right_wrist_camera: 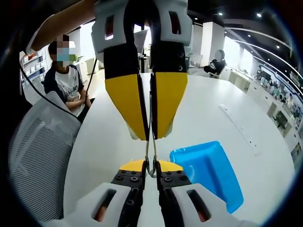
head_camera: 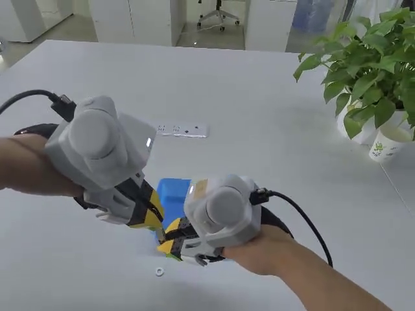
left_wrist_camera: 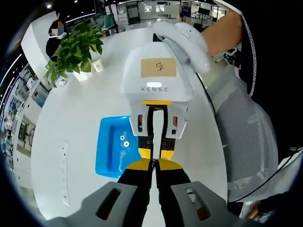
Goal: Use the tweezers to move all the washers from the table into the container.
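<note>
– Gripping anything?
– My left tool (left_wrist_camera: pixel 152 163) and right tool (right_wrist_camera: pixel 150 166) both clenched the thin, springy tweezers (right_wrist_camera: pixel 150 144).
– And the washer (head_camera: pixel 159 271)?
– It lay on the table (head_camera: pixel 259 129), six o'clock of the container (head_camera: pixel 170 192): tiny, light, slippery. I'd pinch its rim.

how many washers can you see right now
3. Two washers lie close together inside the blue container. One washer lies on the table, outside the container and nearer the person. Others may be hidden.
</note>
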